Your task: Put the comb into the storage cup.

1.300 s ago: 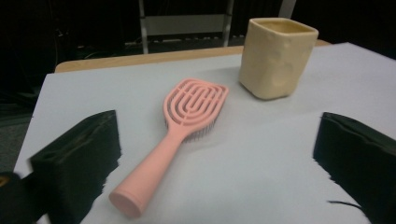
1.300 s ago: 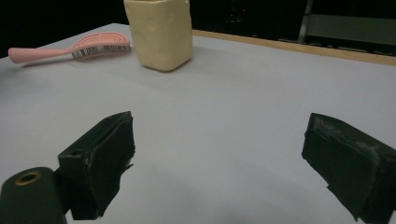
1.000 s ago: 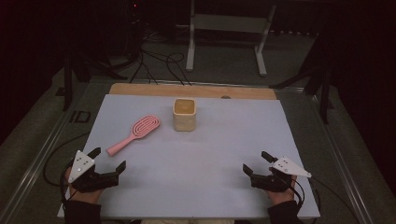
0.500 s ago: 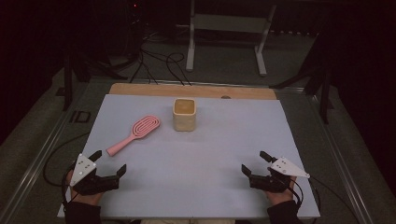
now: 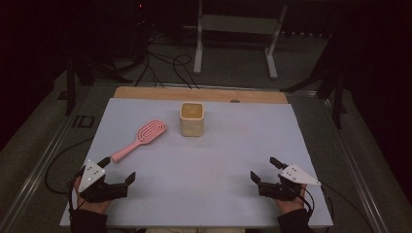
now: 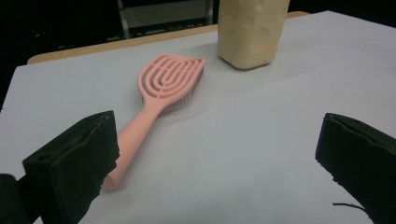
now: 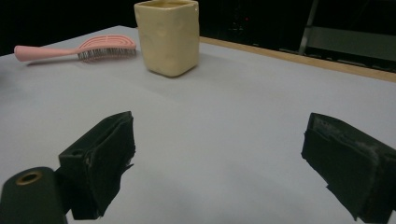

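Note:
A pink hairbrush (image 5: 141, 138) lies on the white table sheet (image 5: 218, 155) left of centre, its handle pointing toward the near left. A pale yellow square cup (image 5: 192, 119) stands upright just right of the brush head. My left gripper (image 5: 118, 169) rests near the front left edge, open and empty, its far jaw close to the handle's end. In the left gripper view the hairbrush (image 6: 163, 88) and cup (image 6: 250, 32) lie ahead of that gripper (image 6: 219, 158). My right gripper (image 5: 263, 168) sits open and empty at the front right, facing the cup (image 7: 168, 37) and hairbrush (image 7: 93, 49).
A wooden strip (image 5: 199, 93) borders the table's far edge. Beyond it, on the dark floor, are cables (image 5: 165, 65) and a white metal stand (image 5: 233, 29). Metal rails run along both sides of the table.
Both hands have drifted slightly toward the near edge. Brush and cup have not moved, and both grippers stay open.

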A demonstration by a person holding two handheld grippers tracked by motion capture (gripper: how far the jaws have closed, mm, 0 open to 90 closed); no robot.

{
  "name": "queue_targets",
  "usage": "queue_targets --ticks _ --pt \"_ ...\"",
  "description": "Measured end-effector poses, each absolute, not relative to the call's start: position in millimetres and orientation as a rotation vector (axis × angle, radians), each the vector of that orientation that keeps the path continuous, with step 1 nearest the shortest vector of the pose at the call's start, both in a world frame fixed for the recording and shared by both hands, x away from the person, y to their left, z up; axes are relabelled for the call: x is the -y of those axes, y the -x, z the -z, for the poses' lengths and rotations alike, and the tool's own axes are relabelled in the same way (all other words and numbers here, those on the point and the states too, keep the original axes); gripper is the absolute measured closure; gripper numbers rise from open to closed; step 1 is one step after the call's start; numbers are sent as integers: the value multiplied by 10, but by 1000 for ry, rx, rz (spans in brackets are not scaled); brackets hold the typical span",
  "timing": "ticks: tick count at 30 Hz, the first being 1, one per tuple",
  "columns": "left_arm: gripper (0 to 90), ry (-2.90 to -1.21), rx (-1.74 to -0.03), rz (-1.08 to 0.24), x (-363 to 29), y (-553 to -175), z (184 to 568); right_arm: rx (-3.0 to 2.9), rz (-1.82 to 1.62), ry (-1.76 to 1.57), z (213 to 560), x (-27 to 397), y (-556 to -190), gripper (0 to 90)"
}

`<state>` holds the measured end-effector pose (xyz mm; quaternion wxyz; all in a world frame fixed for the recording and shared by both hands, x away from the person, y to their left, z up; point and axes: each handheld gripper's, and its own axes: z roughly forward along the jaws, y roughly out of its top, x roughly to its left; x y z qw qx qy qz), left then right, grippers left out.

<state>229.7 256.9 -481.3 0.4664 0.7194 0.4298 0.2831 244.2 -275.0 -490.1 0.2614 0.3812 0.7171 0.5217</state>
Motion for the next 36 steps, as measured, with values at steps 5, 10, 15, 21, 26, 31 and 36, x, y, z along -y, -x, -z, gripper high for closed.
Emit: queue_targets --ticks 5,10,15,21,26,31,36 --pt "1 -1755 -1065 -689 -2573 -2322 4769 -1942 -1417 -1037 4911 2741 -2445 93" --pt "1 -1747 -1073 -688 -2584 -2352 4734 -1953 -1414 -1034 4920 2726 -2448 93" --pt "0 -1731 -1103 -678 -2606 -2400 4692 -1946 -1416 -1043 4918 2732 -2443 93" --pt "0 -1740 -1113 -665 -2628 -2457 4650 -1946 -1410 -1041 4921 2728 -2441 93" --pt "0 -1751 -1119 -668 -2636 -2486 4644 -1944 -1411 -1045 4921 2732 -2440 93" --pt "0 -1778 -1113 -665 -2655 -2546 4589 -1940 -1410 -1045 4923 2737 -2441 93" --pt "0 -1796 -1107 -675 -2666 -2593 4524 -1937 -1409 -1047 4924 2740 -2443 93"
